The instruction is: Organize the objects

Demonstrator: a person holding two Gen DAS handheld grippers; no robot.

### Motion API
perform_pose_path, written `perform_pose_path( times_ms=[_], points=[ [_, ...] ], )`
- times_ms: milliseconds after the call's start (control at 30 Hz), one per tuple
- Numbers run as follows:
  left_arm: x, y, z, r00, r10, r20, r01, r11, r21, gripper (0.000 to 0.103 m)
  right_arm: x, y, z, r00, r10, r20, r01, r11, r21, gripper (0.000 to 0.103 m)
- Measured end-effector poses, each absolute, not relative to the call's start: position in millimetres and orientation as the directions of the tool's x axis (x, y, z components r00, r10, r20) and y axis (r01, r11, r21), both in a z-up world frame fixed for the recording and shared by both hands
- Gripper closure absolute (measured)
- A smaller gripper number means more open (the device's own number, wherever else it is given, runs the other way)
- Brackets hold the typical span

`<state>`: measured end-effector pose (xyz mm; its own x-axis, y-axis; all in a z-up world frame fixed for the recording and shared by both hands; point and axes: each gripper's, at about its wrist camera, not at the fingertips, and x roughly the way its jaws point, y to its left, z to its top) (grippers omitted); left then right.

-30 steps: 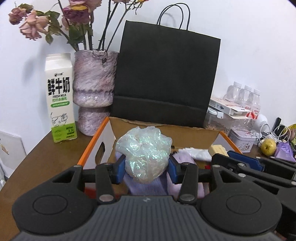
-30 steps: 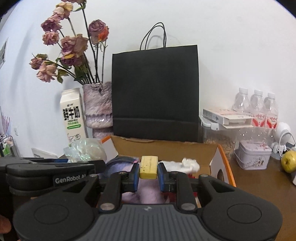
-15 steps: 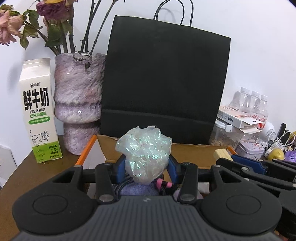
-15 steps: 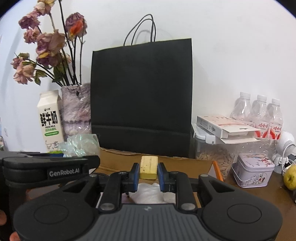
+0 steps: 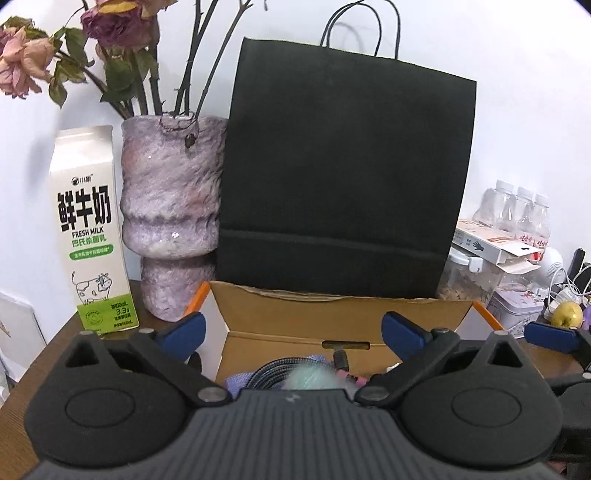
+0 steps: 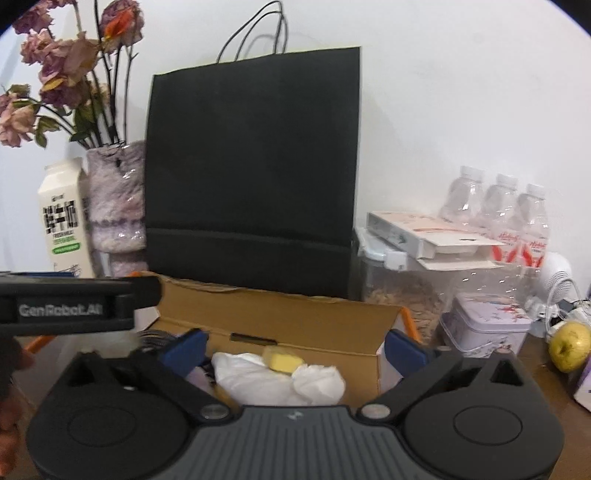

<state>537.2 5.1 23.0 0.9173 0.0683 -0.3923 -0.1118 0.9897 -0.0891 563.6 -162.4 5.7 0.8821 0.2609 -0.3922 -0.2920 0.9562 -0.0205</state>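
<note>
Both jaws had just opened wide, so the iridescent crumpled plastic ball [image 5: 314, 378] left the left gripper [image 5: 291, 330] and the yellow rectangular block [image 6: 282, 362] left the right gripper [image 6: 293, 345], landing in the brown cardboard box [image 5: 332, 314] for tidying.

The left gripper's body hides most of an iridescent plastic wad [image 5: 314, 380] and a braided cable [image 5: 273, 373] at 6 o'clock in the cardboard box [image 5: 332, 314]. In the right wrist view, print on the milk carton [image 6: 64, 221] at 9 o'clock blurs unreadably. Dried flowers [image 5: 110, 22] at 11 o'clock are cropped by the top edge.
</note>
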Motion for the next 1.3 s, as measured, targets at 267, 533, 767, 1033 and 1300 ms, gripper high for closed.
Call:
perform_pose_path(
  times_ms=[267, 533, 767, 1033, 1300],
  points=[
    [524, 15, 23, 0.906, 0.087, -0.414, -0.129, 0.989, -0.074, 0.0, 561, -172, 8, 0.877, 0.264, -0.401, -0.284, 0.959, 0.009, 0.0],
    [476, 13, 26, 0.899, 0.09, -0.429, -0.123, 0.991, -0.05, 0.0, 521, -184, 19, 0.87, 0.301, -0.39, -0.312, 0.949, 0.035, 0.0],
    [404, 4, 34, 0.901, 0.09, -0.425, -0.112, 0.993, -0.027, 0.0, 462, -194, 30, 0.862, 0.342, -0.374, -0.346, 0.936, 0.06, 0.0],
    [322, -3, 45, 0.9, 0.083, -0.428, -0.102, 0.995, -0.022, 0.0, 388, -206, 40, 0.846, 0.366, -0.388, -0.363, 0.928, 0.086, 0.0],
    [263, -2, 49, 0.887, 0.108, -0.448, -0.127, 0.992, -0.013, 0.0, 327, -219, 39, 0.834, 0.364, -0.414, -0.356, 0.929, 0.098, 0.0]
  ],
)
